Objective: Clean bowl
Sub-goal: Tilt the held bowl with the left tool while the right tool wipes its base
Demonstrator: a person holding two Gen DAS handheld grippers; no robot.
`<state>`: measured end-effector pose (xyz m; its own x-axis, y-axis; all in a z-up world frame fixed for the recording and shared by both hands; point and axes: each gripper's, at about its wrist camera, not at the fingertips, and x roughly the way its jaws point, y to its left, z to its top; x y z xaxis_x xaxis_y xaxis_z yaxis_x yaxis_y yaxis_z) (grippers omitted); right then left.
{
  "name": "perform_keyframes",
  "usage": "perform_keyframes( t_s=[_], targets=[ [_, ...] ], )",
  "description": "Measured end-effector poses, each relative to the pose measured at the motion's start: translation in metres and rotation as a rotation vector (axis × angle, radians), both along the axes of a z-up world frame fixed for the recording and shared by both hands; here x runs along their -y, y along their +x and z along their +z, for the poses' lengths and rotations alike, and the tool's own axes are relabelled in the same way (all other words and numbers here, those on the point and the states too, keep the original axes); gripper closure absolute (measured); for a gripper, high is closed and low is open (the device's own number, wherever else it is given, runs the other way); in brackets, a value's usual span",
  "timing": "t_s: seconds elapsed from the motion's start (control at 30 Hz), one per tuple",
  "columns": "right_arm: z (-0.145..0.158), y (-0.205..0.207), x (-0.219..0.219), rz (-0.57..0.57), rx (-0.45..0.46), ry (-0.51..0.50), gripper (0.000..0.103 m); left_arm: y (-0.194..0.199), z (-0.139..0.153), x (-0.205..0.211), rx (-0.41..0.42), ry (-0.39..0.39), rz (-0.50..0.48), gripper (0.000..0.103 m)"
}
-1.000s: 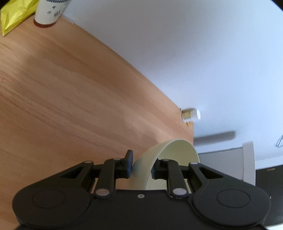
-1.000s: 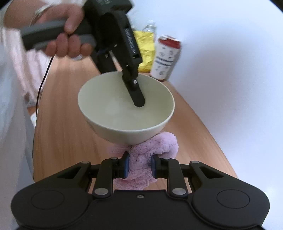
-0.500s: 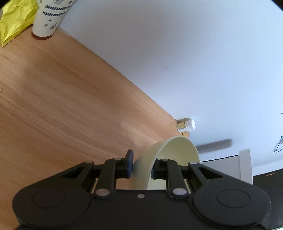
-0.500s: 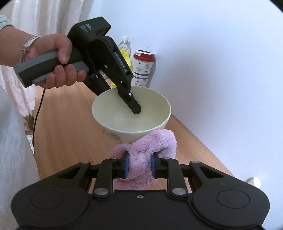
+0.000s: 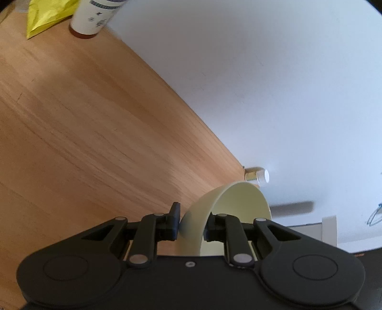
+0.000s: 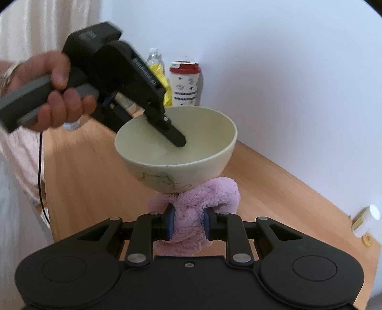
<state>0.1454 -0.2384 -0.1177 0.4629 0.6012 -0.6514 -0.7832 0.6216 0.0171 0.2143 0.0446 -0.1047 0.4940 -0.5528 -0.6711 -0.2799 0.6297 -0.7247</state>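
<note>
A pale green bowl with a cat drawing on its side is held in the air over the wooden table. My left gripper is shut on the bowl's rim, one finger inside the bowl. My right gripper is shut on a pink fluffy cloth and holds it just under the bowl's base, touching or nearly touching it.
A red-topped patterned cup, a yellow packet and a clear bottle stand at the table's far end by the white wall. A small white-capped jar lies near the right edge. The cup and jar also show in the left wrist view.
The bowl and the left gripper have shifted and tilted relative to the right gripper. The pink cloth stays under the bowl's base. Both grips are unchanged.
</note>
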Motion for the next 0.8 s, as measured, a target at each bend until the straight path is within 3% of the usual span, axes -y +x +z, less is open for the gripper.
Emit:
perform_keyframes(
  t_s=[0.27, 0.53, 0.8],
  targets=[
    [0.021, -0.010, 0.007, -0.133, -0.035, 0.096, 0.077, 0.001, 0.007, 0.000, 0.036, -0.007, 0.042, 0.090],
    [0.047, -0.029, 0.017, -0.127, 0.038, 0.122, 0.077, 0.006, 0.006, 0.004, 0.070, 0.008, -0.001, 0.090],
    [0.052, -0.032, 0.015, -0.102, 0.082, 0.081, 0.077, 0.011, 0.012, 0.008, 0.107, 0.071, -0.040, 0.090]
  ],
)
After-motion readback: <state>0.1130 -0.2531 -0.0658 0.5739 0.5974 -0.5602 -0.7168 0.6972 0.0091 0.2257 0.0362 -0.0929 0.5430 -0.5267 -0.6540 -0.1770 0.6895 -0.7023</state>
